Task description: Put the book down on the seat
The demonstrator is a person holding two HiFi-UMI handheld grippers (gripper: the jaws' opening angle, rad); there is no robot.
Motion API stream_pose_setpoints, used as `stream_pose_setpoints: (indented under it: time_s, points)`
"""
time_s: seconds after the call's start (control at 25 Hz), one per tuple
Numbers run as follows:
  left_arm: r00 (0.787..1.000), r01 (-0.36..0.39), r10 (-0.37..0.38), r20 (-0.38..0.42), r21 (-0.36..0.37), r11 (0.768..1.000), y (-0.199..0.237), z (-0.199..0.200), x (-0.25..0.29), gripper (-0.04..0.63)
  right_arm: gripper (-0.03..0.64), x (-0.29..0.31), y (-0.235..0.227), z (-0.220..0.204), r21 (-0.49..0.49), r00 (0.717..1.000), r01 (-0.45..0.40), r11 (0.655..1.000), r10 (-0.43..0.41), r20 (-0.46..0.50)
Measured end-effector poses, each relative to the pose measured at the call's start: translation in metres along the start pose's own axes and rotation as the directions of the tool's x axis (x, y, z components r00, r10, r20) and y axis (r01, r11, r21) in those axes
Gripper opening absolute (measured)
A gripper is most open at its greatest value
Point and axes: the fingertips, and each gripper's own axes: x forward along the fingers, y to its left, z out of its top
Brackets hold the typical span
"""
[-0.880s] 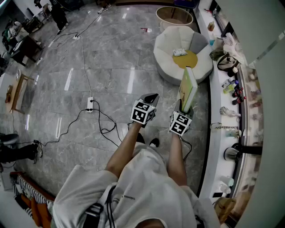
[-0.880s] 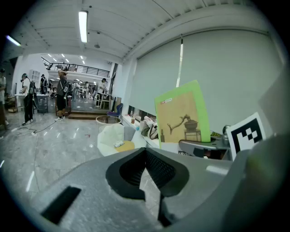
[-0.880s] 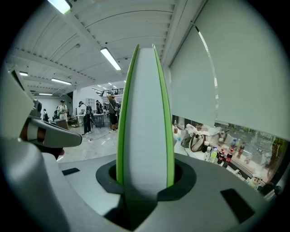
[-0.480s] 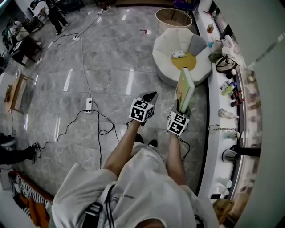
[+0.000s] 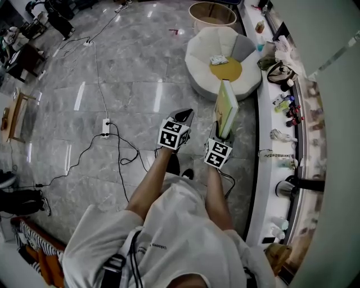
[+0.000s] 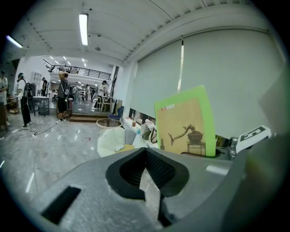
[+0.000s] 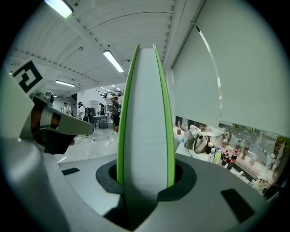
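Note:
A green-covered book (image 5: 226, 108) stands upright in my right gripper (image 5: 221, 134), whose jaws are shut on its lower edge. The right gripper view looks along the white page block (image 7: 146, 122) between the green covers. In the left gripper view the book's cover (image 6: 185, 123) shows a bonsai picture. My left gripper (image 5: 183, 116) is held beside it to the left, shut with nothing in it. The seat (image 5: 199, 53), a round white cushioned chair with a yellow pad (image 5: 228, 69) and a small packet (image 5: 218, 59) on it, lies ahead of the book on the floor.
A long white counter (image 5: 269, 140) runs along the right, holding bottles (image 5: 286, 106), a bag (image 5: 278, 72) and a kettle (image 5: 288, 187). A round tub (image 5: 212, 12) stands beyond the seat. Cables and a power strip (image 5: 106, 127) lie on the grey tile floor at left. People stand far back left.
The seat has come nearer in the head view. Both grippers and the book have moved forward toward it, still held as before.

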Motion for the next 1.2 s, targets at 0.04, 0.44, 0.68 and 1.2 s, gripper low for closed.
stream_pose_setpoints:
  time_s: [0.04,0.44,0.68,1.2]
  points:
    - [1.0,0.002,-0.002,0.002,0.0,1.0,0.0,0.002,0.001,0.008,0.132,0.003,0.0,-0.002,0.008,1.0,0.0,1.0,0.0,-0.005]
    - [0.999,0.038,-0.04,-0.024,-0.064,0.997,0.026,0.0,0.037,0.009,0.132,0.043,0.008,0.004,-0.027,0.998,-0.065,0.998,0.064,-0.016]
    - [0.996,0.086,-0.086,0.002,-0.062,0.994,0.04,0.041,0.076,0.009,0.133,0.08,-0.002,0.018,-0.055,0.997,-0.054,0.997,0.051,-0.05]
    - [0.981,0.196,-0.195,0.017,-0.067,0.978,0.059,0.089,0.153,0.008,0.133,0.128,-0.037,0.025,-0.018,0.996,0.043,0.999,-0.044,-0.084]
